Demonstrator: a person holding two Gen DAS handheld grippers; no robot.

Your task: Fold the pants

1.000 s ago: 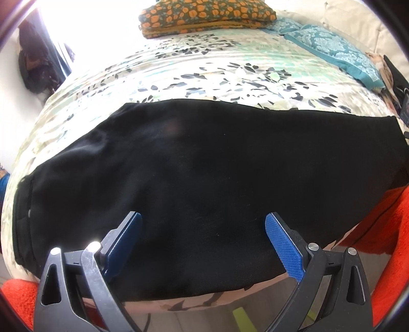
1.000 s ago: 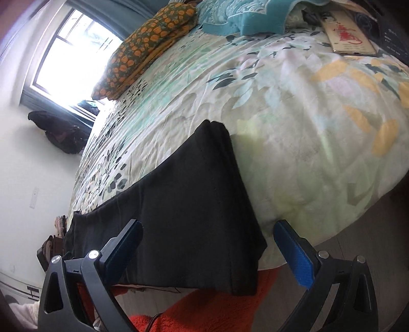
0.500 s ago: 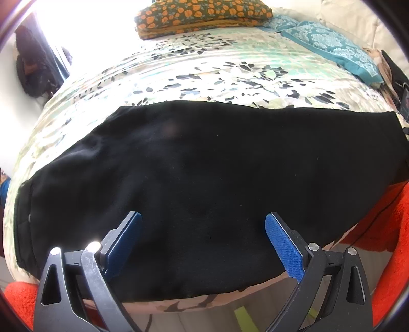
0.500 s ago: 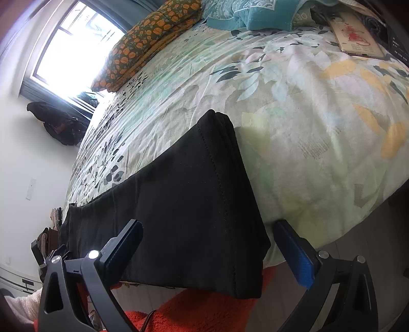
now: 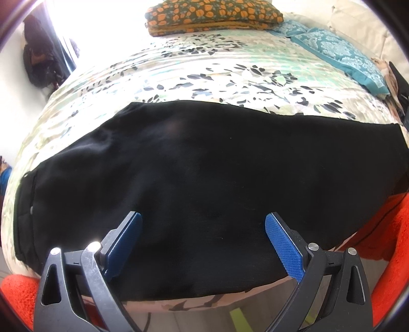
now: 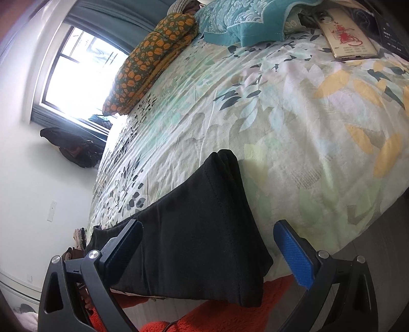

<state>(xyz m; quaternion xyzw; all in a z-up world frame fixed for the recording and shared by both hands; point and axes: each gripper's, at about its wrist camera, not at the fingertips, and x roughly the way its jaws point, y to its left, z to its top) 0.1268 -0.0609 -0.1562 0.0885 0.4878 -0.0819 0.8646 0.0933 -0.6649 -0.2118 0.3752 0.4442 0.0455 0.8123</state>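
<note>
Black pants (image 5: 204, 178) lie flat along the near edge of a bed with a floral cover (image 5: 204, 71), waistband at the left, leg ends at the right. My left gripper (image 5: 203, 221) is open and empty, just above the middle of the pants' near edge. In the right wrist view the leg ends (image 6: 204, 229) hang a little over the bed edge. My right gripper (image 6: 208, 228) is open and empty, its blue pads either side of the leg ends without touching them.
An orange-patterned pillow (image 5: 212, 12) and a teal blanket (image 5: 340, 53) lie at the far side of the bed. A phone (image 6: 347, 38) lies near the far right. An orange rug (image 6: 230, 316) covers the floor below the bed edge. A window (image 6: 79, 76) is at the left.
Both grippers have drifted slightly closer to the pants. The right gripper has come nearer to the leg ends. The pants have not moved.
</note>
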